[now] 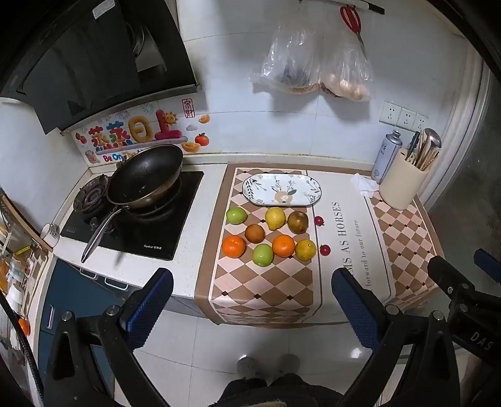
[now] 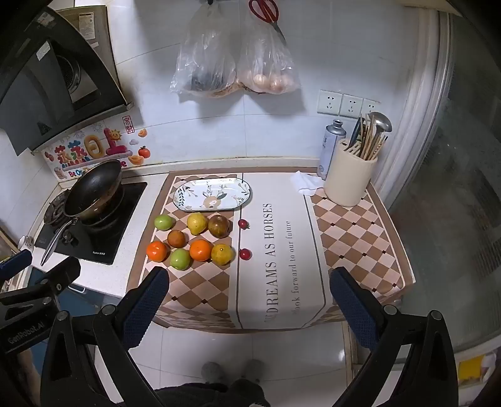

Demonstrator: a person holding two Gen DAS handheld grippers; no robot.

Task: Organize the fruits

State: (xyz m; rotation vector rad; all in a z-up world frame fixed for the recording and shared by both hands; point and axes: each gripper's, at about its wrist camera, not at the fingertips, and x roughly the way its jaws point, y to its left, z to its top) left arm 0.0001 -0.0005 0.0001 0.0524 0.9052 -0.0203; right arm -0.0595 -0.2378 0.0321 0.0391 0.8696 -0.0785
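The oval plate [image 1: 281, 189] with a deer pattern lies empty on the checked mat [image 1: 260, 281] that covers the tabletop [image 1: 200, 219], and every fruit sits on the mat on the near side of that plate. Closest to the plate runs a row of a green fruit [image 1: 236, 215], a yellow lemon [image 1: 275, 218] and a dark brownish fruit [image 1: 297, 222]. A smaller brown fruit [image 1: 255, 233] sits one step nearer. Farthest from the plate is a row of an orange [image 1: 233, 246], a second green fruit [image 1: 263, 255], a second orange [image 1: 283, 245] and a yellow-green fruit [image 1: 305, 249]. Two small red fruits [image 1: 319, 220] [image 1: 325, 249] lie just off the plate's right end, on the mat's white lettered strip.

Left of the plate a black pan [image 1: 145, 177] rests on the stove [image 1: 134, 219]. Well to the plate's right stand a cream utensil holder [image 2: 349, 180], a spray can [image 2: 330, 147] and a crumpled white tissue [image 2: 305, 183]. On the wall above the plate hang two plastic bags [image 2: 235, 62] and red scissors [image 2: 264, 11].

The left gripper [image 1: 250, 310] hangs over the mat's front edge with its blue-padded fingers [image 1: 150, 303] wide apart and nothing between them. The right gripper [image 2: 249, 308] hangs likewise, fingers [image 2: 352, 310] fully spread, touching no fruit. Grey shoes [image 2: 233, 371] show on the floor below
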